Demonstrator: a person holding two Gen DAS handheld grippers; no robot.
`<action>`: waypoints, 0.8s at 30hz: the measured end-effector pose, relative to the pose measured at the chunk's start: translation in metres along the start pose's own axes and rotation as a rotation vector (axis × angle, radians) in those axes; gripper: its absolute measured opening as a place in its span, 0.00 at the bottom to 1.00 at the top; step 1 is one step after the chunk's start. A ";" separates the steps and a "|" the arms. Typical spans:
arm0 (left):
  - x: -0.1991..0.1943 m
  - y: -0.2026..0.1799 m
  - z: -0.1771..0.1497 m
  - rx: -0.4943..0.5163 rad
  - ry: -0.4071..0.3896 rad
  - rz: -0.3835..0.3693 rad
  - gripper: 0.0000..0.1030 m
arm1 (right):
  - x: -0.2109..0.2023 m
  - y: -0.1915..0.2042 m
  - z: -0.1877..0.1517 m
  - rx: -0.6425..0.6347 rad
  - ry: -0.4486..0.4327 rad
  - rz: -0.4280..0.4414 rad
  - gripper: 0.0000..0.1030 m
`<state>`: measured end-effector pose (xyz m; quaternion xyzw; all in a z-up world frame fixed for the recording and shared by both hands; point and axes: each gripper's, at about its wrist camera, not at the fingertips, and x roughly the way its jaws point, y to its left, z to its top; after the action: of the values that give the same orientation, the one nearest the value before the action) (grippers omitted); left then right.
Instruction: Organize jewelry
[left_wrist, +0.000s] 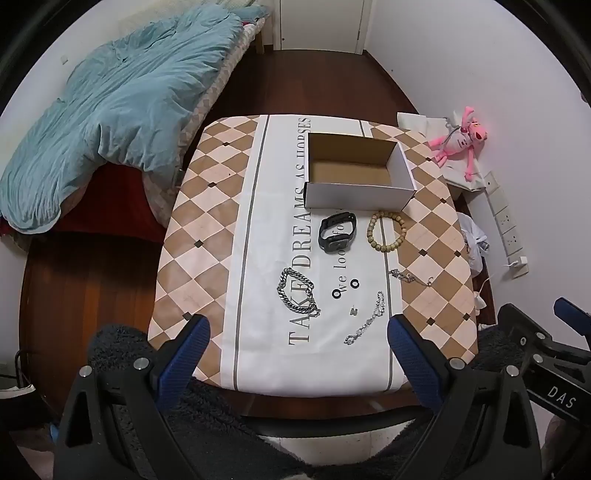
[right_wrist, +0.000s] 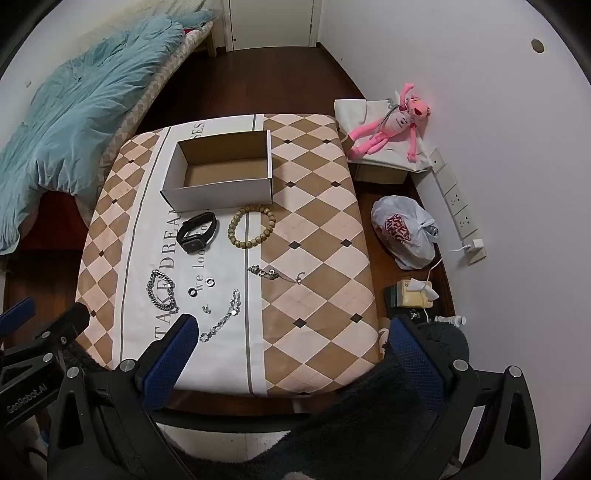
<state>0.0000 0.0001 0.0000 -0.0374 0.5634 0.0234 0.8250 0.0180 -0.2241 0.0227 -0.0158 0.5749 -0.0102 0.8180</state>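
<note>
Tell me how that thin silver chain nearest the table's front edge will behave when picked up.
The thin silver chain lies in a loose wavy line, so it's probably floppy and will dangle from one pinch point. Its fine links look light and could slip from the wide pads.

Tablecloth (left_wrist: 258, 221): "TAKE DREAMS AS HORSES", with smaller "we loo…" partly covered. Right gripper (left_wrist: 554, 391) body: "DAS". Left gripper (right_wrist: 26, 402) body: "GenRobot.AI". Plastic bag (right_wrist: 402, 230): red logo, illegible.

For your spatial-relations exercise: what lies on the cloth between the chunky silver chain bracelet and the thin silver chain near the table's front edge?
Between the chunky bracelet and the thin chain lie two small dark rings and a tiny metal piece; both wrist views show this.
</note>
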 end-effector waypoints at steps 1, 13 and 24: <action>0.000 0.000 0.000 0.000 0.000 -0.001 0.95 | 0.000 0.000 0.000 0.000 -0.003 0.000 1.00; 0.000 0.000 0.000 0.002 -0.007 0.003 0.95 | -0.003 0.000 -0.001 -0.002 -0.006 -0.004 1.00; 0.000 0.000 0.000 0.003 -0.011 0.001 0.95 | -0.004 -0.001 0.000 -0.001 -0.007 -0.003 1.00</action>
<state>0.0000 0.0002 0.0001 -0.0355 0.5591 0.0231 0.8280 0.0168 -0.2249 0.0265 -0.0172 0.5719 -0.0108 0.8200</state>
